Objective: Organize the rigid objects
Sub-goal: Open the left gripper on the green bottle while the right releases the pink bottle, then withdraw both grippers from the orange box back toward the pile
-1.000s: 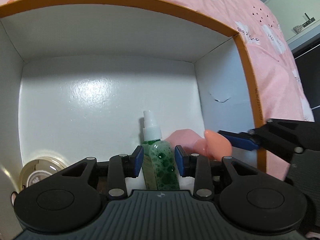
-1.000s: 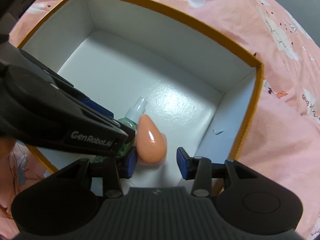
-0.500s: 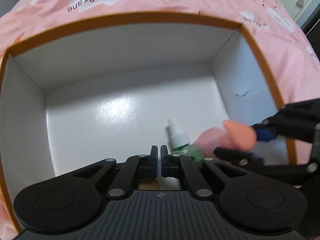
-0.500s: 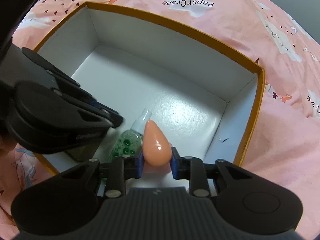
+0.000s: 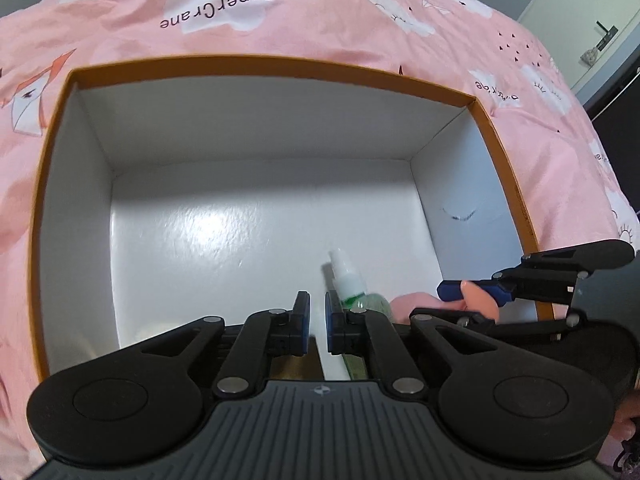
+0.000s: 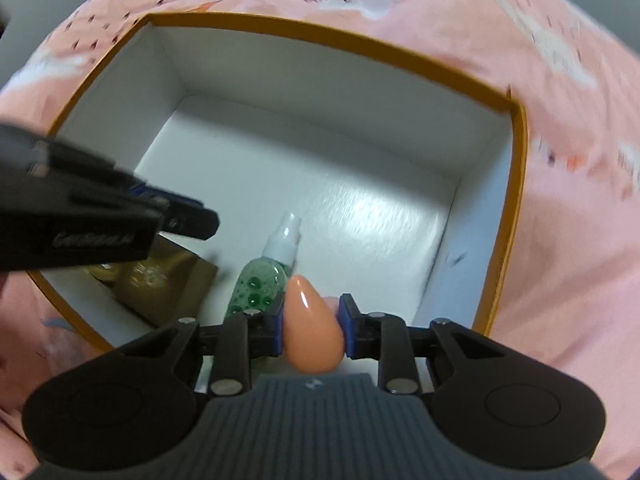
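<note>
A white box with an orange rim (image 5: 280, 62) (image 6: 360, 44) sits on pink bedding. Inside it lies a green spray bottle (image 5: 352, 280) (image 6: 260, 284) with a white cap. My left gripper (image 5: 316, 320) (image 6: 192, 224) hovers just left of the bottle, shut with nothing between its pads. My right gripper (image 6: 312, 328) (image 5: 476, 294) is shut on a peach teardrop-shaped sponge (image 6: 312, 328) (image 5: 480, 300), right beside the bottle near the box's near wall. Something pale pink (image 5: 416, 304) lies under the sponge, mostly hidden.
A gold-brown item (image 6: 160, 284) lies in the box's near-left corner under the left gripper. The box's right wall (image 5: 460, 220) stands close to the right gripper. Pink printed bedding (image 5: 220, 12) surrounds the box.
My left gripper stood open around the green bottle, then shut empty and drew back and up. My right gripper closed on the peach sponge and stayed in place.
</note>
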The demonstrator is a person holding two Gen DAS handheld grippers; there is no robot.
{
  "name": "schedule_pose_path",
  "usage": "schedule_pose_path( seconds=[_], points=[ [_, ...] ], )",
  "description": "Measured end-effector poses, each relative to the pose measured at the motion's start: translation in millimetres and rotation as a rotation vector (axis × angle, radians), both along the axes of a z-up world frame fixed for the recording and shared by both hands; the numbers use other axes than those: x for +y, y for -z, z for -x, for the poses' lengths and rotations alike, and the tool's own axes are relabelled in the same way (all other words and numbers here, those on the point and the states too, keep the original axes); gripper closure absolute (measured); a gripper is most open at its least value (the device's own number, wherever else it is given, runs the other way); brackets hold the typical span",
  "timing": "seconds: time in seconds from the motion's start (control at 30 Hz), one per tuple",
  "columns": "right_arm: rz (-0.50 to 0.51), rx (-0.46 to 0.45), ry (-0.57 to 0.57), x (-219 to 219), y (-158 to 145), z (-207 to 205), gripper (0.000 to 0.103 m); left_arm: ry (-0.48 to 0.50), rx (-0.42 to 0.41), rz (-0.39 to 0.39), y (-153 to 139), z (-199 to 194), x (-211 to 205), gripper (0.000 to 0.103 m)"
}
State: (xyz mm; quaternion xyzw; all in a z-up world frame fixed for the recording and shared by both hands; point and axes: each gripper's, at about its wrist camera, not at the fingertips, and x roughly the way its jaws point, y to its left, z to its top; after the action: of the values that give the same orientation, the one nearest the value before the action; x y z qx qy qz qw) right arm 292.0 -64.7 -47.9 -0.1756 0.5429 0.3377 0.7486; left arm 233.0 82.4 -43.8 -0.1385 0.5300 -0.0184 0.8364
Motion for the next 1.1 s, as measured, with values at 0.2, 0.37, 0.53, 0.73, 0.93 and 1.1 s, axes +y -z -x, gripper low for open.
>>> schedule_pose_path(
  seconds=[0.2, 0.37, 0.53, 0.73, 0.93, 1.1],
  points=[
    [-0.01, 0.092, 0.125, -3.2, 1.2, 2.1, 0.078, -0.007, -0.039, -0.011, -9.6, 19.8, -1.4, 0.096],
    [0.01, 0.128, 0.144, 7.3, 0.0, 12.4, 0.078, -0.017, -0.069, 0.008, -16.4, 31.7, -1.5, 0.096],
    [-0.008, 0.143, 0.168, 11.8, 2.9, 12.5, 0.071, -0.006, -0.08, 0.009, -18.2, 37.6, -6.2, 0.096],
    [-0.03, 0.108, 0.132, 11.4, -2.2, 17.8, 0.068, -0.01, -0.101, -0.004, -20.9, 47.8, -10.4, 0.091],
    [-0.058, -0.02, 0.135, 4.4, -24.8, 33.6, 0.057, -0.036, -0.175, -0.013, -33.8, 72.2, -18.0, 0.085],
    [-0.105, -0.164, 0.151, -10.6, -51.8, 60.6, 0.047, -0.044, -0.25, -0.024, -48.9, 103.4, -33.8, 0.084]
  ],
)
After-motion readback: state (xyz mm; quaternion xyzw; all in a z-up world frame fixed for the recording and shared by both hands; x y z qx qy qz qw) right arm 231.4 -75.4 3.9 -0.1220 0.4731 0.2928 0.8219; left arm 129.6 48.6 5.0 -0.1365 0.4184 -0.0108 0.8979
